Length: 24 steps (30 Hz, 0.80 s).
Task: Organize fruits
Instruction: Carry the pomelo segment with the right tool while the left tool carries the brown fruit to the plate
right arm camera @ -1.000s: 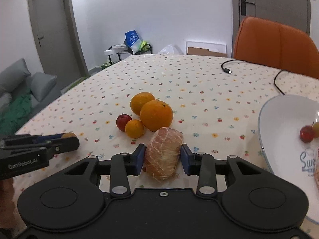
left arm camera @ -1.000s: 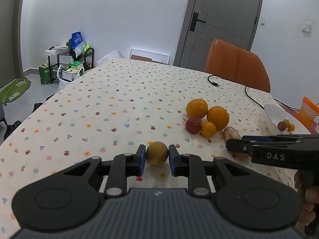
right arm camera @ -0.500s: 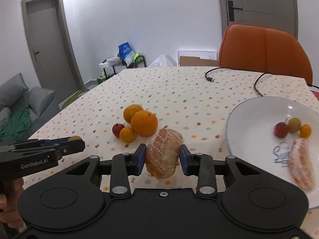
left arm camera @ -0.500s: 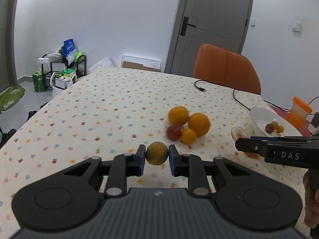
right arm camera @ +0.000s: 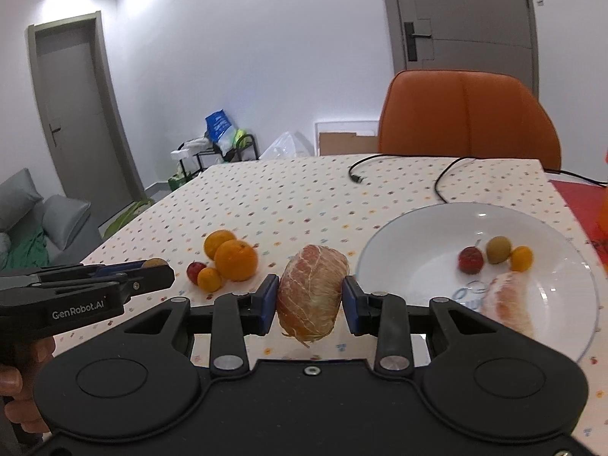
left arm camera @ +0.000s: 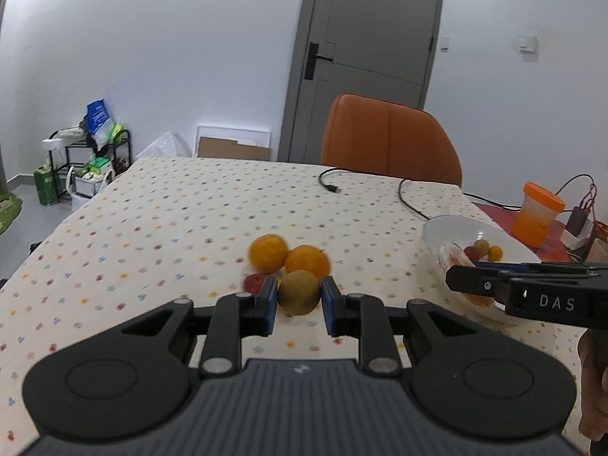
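Observation:
My left gripper is shut on a small brownish-green round fruit, held above the table. My right gripper is shut on a peeled pomelo piece, raised beside the left rim of the white plate. In the plate lie a red fruit, a greenish fruit, a small orange fruit and another peeled pomelo segment. Two oranges, a small tangerine and a red fruit cluster on the dotted tablecloth.
An orange chair stands at the table's far side. A black cable trails across the cloth behind the plate. An orange-lidded cup and a charger sit at the far right. A hand holds the left gripper.
Both grippers have risen and moved to the right toward the plate, each still holding its fruit. The plate now fills more of the right wrist view.

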Available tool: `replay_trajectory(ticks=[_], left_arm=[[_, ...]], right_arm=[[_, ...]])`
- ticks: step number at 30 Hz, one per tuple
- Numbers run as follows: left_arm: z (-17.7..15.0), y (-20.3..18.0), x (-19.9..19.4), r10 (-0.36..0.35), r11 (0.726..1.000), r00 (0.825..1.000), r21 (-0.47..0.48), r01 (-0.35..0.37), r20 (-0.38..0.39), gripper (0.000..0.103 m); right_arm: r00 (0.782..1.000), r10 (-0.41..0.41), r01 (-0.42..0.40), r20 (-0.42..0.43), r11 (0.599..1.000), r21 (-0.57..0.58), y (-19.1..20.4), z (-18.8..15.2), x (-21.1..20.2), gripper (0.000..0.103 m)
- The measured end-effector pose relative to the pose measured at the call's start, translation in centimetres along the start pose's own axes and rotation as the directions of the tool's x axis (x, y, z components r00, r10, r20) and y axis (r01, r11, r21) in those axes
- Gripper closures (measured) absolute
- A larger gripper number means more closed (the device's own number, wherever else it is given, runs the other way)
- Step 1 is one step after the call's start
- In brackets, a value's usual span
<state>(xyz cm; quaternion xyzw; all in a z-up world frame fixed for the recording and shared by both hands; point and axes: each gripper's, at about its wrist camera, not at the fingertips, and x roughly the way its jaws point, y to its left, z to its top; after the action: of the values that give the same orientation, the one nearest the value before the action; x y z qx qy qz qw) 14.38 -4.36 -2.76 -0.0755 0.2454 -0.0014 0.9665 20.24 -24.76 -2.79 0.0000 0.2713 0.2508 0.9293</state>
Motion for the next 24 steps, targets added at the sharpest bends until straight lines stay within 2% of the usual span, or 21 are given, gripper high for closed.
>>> replay_trajectory(ticks=[12,24], left_arm=[[0.8,-3.3,1.5,-0.057,0.997,0.998,0.049,0.057,0.006,0.08],[1.7,-7.5,3.5,-0.11,0.988,0.994,0.109,0.11,0.001,0.08]], right_arm=[[0.995,-0.083,0.08,0.047,0.995,0.052,-4.1,0.1,-2.0,0.069],[0.979,-0.192,0.183,0.07,0.975,0.123,-9.6,-0.3,-3.2,0.069]])
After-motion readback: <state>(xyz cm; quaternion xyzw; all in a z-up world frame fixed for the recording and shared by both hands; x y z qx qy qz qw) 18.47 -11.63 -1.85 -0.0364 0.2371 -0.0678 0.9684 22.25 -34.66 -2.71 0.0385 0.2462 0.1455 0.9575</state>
